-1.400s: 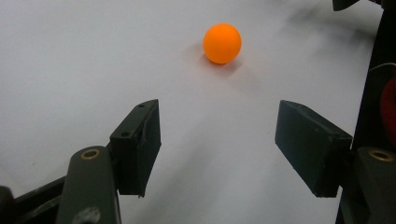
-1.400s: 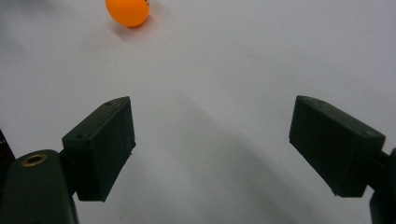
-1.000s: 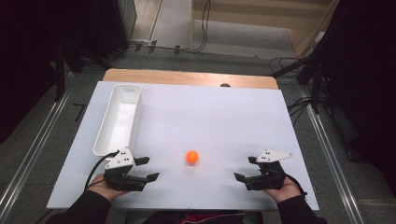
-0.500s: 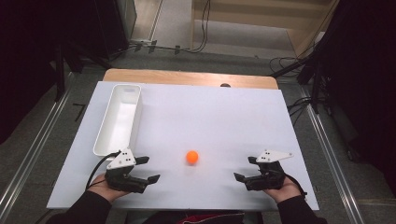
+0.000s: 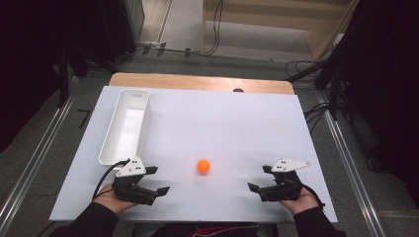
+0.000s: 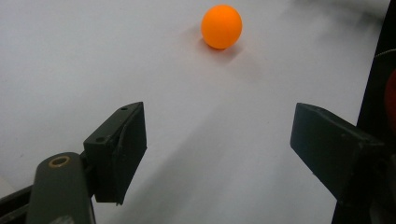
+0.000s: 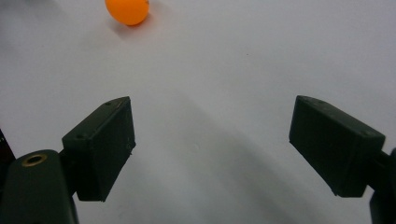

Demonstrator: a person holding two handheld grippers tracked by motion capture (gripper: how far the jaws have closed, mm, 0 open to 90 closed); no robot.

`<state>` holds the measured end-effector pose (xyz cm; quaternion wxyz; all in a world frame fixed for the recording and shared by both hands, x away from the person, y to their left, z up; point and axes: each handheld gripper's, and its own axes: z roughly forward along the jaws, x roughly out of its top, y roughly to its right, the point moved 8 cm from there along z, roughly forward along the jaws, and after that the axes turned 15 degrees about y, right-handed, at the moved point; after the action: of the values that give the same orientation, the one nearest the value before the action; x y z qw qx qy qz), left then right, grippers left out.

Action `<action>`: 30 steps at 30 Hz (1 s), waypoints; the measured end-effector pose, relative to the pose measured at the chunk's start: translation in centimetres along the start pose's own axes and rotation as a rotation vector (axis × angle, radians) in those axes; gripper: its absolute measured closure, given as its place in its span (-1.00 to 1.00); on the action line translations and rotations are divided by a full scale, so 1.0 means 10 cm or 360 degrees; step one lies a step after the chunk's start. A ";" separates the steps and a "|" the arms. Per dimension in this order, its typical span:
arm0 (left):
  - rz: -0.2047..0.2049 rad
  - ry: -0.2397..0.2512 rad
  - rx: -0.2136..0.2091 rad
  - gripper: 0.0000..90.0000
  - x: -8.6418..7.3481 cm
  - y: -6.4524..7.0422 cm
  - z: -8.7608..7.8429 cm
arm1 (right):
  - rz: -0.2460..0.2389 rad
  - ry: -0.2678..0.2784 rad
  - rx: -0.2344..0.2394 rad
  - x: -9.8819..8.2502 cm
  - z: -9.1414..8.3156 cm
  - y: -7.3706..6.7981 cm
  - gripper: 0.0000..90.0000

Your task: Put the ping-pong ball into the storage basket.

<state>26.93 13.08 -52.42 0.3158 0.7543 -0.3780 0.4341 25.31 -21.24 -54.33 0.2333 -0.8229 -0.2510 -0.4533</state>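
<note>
- Orange ball (image 5: pixel 203 166) lies on the white surface (image 5: pixel 237 123), near front edge, roughly mid-way betw. the two hand-held grippers, touching neither.
- Left hand-held gripper (image 5: pixel 157 180) sits at front-left of surface, jaws aimed toward the middle; ball is ahead of it & to the right in high view, near but clearly apart.
- In left gripper view the ball (image 6: pixel 222 26) is up ahead, a bit right of the left jaw, past the jaw tips, not betw. them.
- Left hand-held gripper (image 6: pixel 217 135): jaws apart, have just been opening; nothing betw. them, bare surface only.
- Right hand-held gripper (image 5: pixel 259 178) at front-right, jaws aimed toward the middle; ball is to its left, well apart.
- In right gripper view the ball (image 7: pixel 127 10) is at top-left, cut by frame edge, far beyond the tips.
- Right hand-held gripper (image 7: pixel 212 140): jaws spread wide, nothing held.
- Ball is round: no long axis, no pointing direction to tell.
- White tray (image 5: pixel 112 148) lies lengthwise front-to-back at surface's left side, well apart from ball.
</note>
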 end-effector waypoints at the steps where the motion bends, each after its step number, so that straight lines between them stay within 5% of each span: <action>1: 0.0012 -0.0011 0.0004 -0.59 0.00 0.00 0.00 | -0.0001 -0.0002 0.0000 0.00 0.00 0.00 -0.71; 17: 0.0069 0.0034 -0.0008 -0.59 0.00 0.01 0.01 | -0.0006 -0.0004 0.0004 0.00 0.00 0.00 -0.71; 30: -0.0003 0.0017 -0.0023 -0.59 0.02 0.05 0.05 | -0.0007 -0.0004 0.0000 -0.01 0.00 0.01 -0.71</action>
<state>26.79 12.38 -52.36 0.3237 0.7500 -0.3786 0.4352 25.33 -21.32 -54.38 0.2320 -0.8228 -0.2533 -0.4527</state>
